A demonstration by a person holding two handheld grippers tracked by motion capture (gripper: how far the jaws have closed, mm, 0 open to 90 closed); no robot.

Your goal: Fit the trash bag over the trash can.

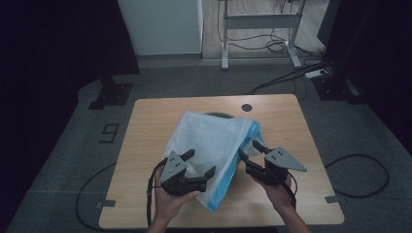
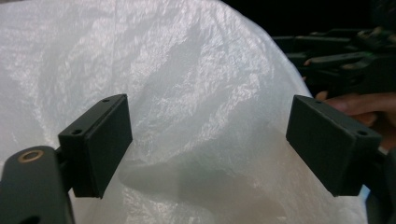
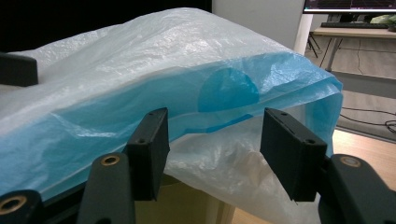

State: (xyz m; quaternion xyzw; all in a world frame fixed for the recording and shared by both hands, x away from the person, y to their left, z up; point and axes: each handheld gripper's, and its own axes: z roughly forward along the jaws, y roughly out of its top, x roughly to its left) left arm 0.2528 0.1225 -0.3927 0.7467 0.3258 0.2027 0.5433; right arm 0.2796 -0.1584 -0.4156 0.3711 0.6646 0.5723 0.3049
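Gaping wide, left tool (image 2: 208, 147) faces plastic bag (image 2: 187, 93), gripping nothing.

Two grippers at a plastic bag on the desk

The white, blue-edged plastic bag (image 1: 214, 145) lies mid-desk (image 1: 145, 145). Left gripper (image 1: 200, 164) sits at the bag's near left edge, jaws apart; right gripper (image 1: 250, 149) at its blue right edge. A round hole (image 1: 247, 107) lies beyond the bag.

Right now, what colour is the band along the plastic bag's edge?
Blue, on an otherwise translucent white plastic bag; the band shows best in the right gripper view.
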